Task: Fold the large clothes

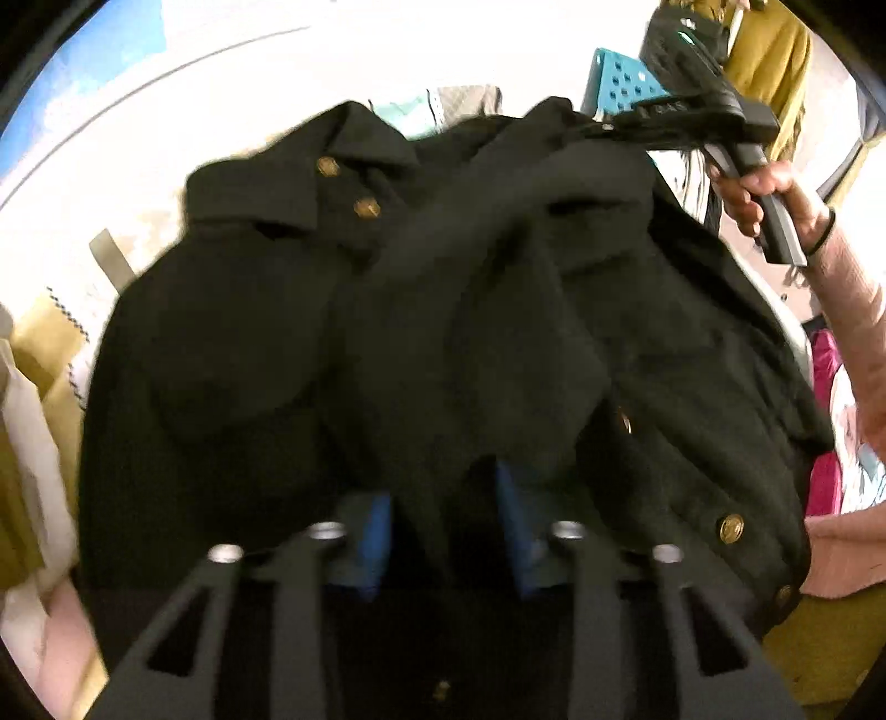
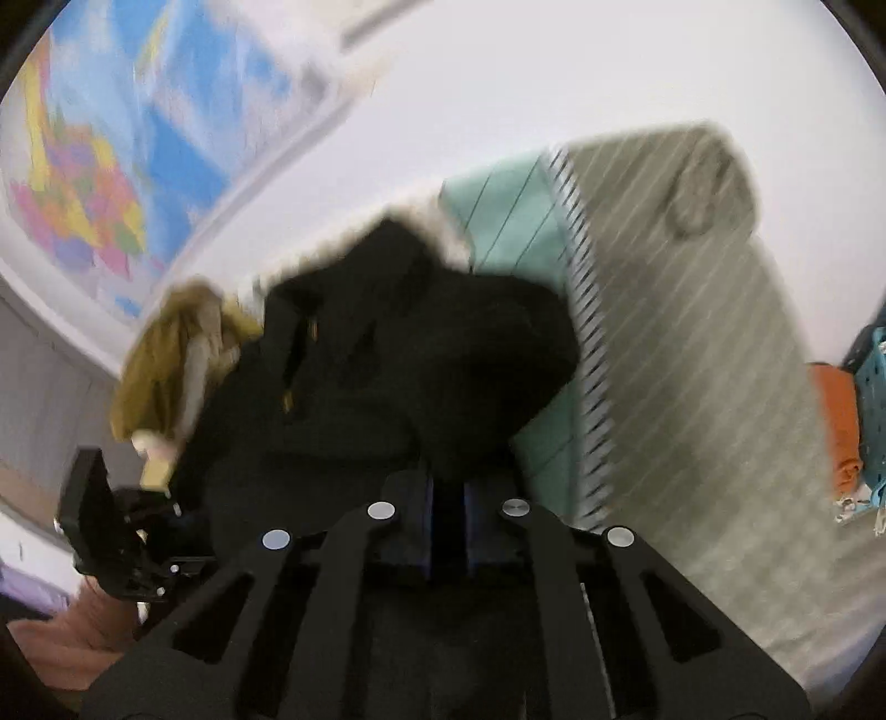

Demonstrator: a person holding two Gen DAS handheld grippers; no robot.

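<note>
A black jacket (image 1: 421, 343) with gold buttons hangs in the air, spread wide between my two grippers. My left gripper (image 1: 448, 526) is shut on the jacket's near edge, its blue pads (image 1: 379, 531) pressed on the cloth. My right gripper (image 1: 614, 124) shows in the left wrist view at the upper right, held by a hand and gripping the jacket's far corner. In the right wrist view the right gripper (image 2: 449, 515) is shut on a bunch of the black jacket (image 2: 398, 354). The left gripper (image 2: 116, 543) shows at the lower left there.
A grey striped and teal bedcover (image 2: 681, 343) lies below. A teal perforated basket (image 1: 620, 83) and an orange cloth (image 2: 841, 426) sit at the side. Mustard clothes (image 1: 769, 50), a pink garment (image 1: 825, 476) and a wall map (image 2: 94, 183) are around.
</note>
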